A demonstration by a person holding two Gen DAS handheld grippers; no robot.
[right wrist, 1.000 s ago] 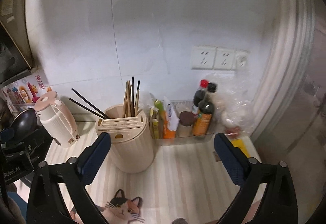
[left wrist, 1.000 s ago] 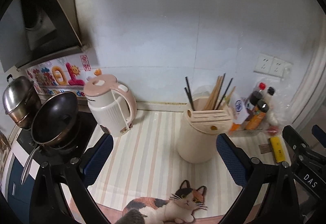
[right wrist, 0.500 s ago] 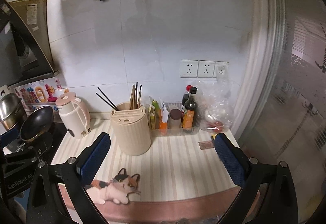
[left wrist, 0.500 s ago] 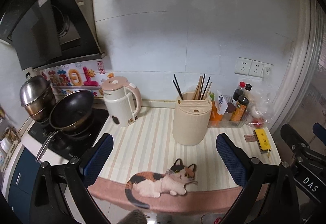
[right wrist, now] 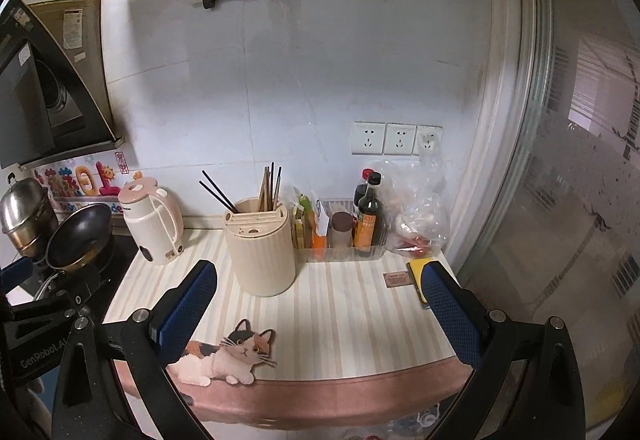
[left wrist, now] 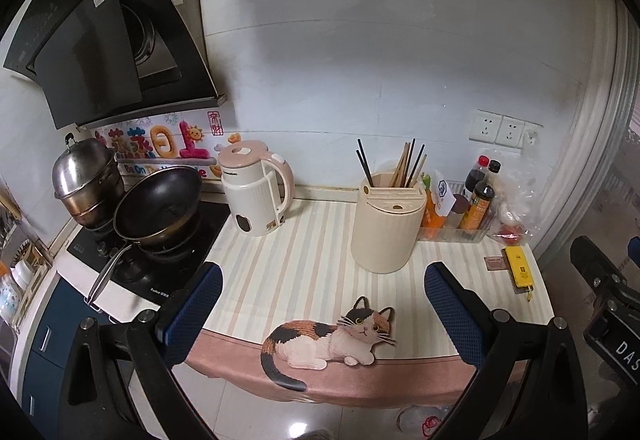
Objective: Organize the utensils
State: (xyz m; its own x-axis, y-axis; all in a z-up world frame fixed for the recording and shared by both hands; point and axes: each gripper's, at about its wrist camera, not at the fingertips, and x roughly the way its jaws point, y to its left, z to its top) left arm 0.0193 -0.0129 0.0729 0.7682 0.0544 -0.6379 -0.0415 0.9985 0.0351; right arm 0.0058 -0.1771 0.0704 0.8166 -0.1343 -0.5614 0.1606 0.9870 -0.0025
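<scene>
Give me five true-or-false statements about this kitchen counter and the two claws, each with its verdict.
1. The chopsticks stand in the beige utensil holder. True.
2. The left claw grips a chopstick. False: it is open and holds nothing.
3. The kettle sits between the stove and the holder. True.
4. The right claw is shut. False: it is open.
5. The wok lies on the striped mat. False: it sits on the stove.

A home kitchen: range hood [left wrist: 108, 40] over a stove [left wrist: 160, 256] with pans, kettle [left wrist: 256, 192], and sauce bottles [right wrist: 370, 216].
</scene>
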